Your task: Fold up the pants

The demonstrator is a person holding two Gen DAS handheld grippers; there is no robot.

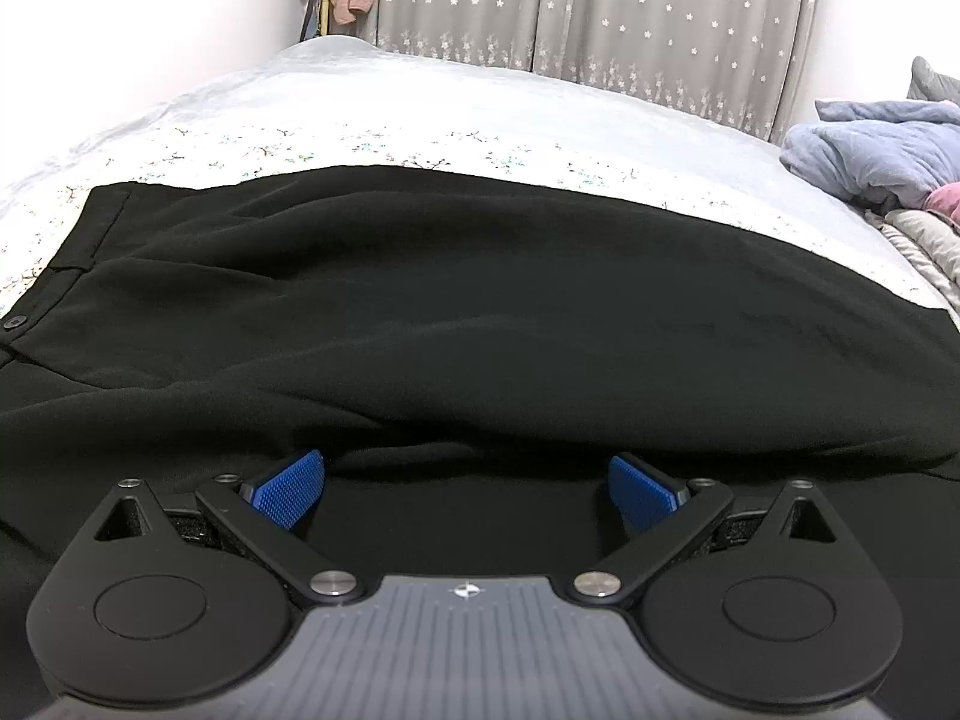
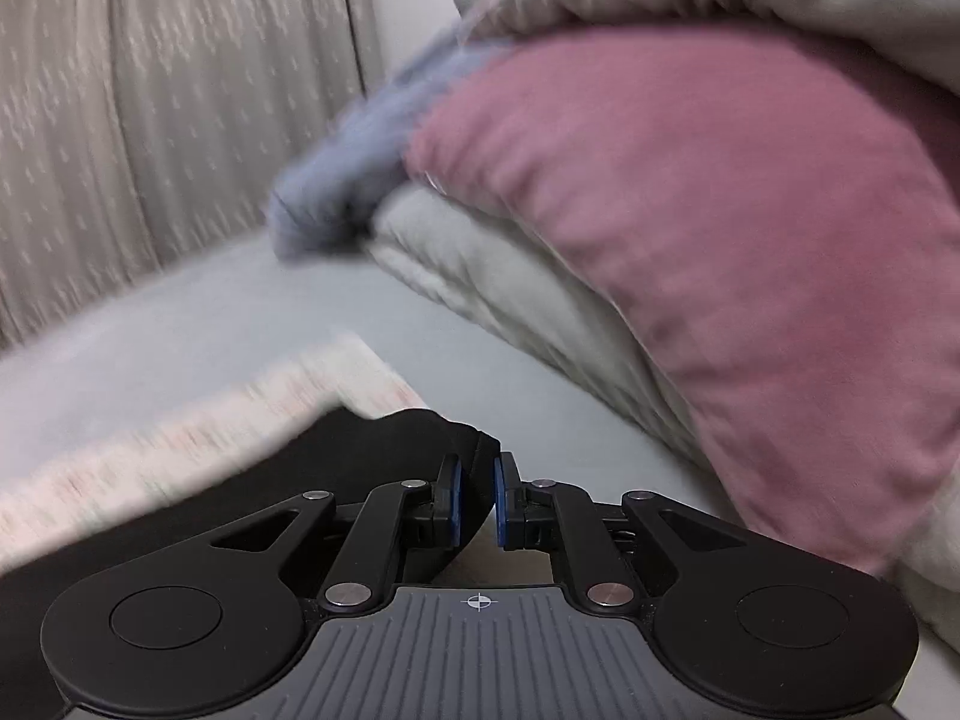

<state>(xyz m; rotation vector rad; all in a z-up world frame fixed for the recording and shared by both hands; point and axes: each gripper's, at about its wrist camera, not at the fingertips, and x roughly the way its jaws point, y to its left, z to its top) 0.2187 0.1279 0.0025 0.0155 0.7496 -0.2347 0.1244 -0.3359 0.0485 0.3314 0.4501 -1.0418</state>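
- The right gripper (image 2: 477, 495) has its blue pads drawn nearly together on a thin fold of black cloth, a corner or hem end of the pants (image 2: 420, 450), which stands up between them; the grip looks real, though the picture is smeared.
- The left gripper (image 1: 468, 489) stands wide open, its blue pads (image 1: 291, 489) well apart and low over the near edge of the pants (image 1: 420, 312), holding nothing; whether the pads touch the cloth I cannot tell.
- The pants lie spread across the bed (image 1: 360, 96), waistband and button (image 1: 15, 321) at the left of the left wrist view, the legs running off to the right.
- Handling, as I judge it: the cloth is thin, light, limp and rather smooth, so it will sag from any pinch and may slide on itself. Take it at the hem and at the waistband, where the doubled seams give the pads something to bite, and carry both ends together to keep the fold square.
- The left wrist view alone shows the whole garment, its wrinkles and the curtain (image 1: 600, 12) behind.
- The right wrist view alone shows the pinched end and how near it is to the pink pillow (image 2: 720, 240) and grey quilt (image 2: 510, 276), which could crowd a swing that way.
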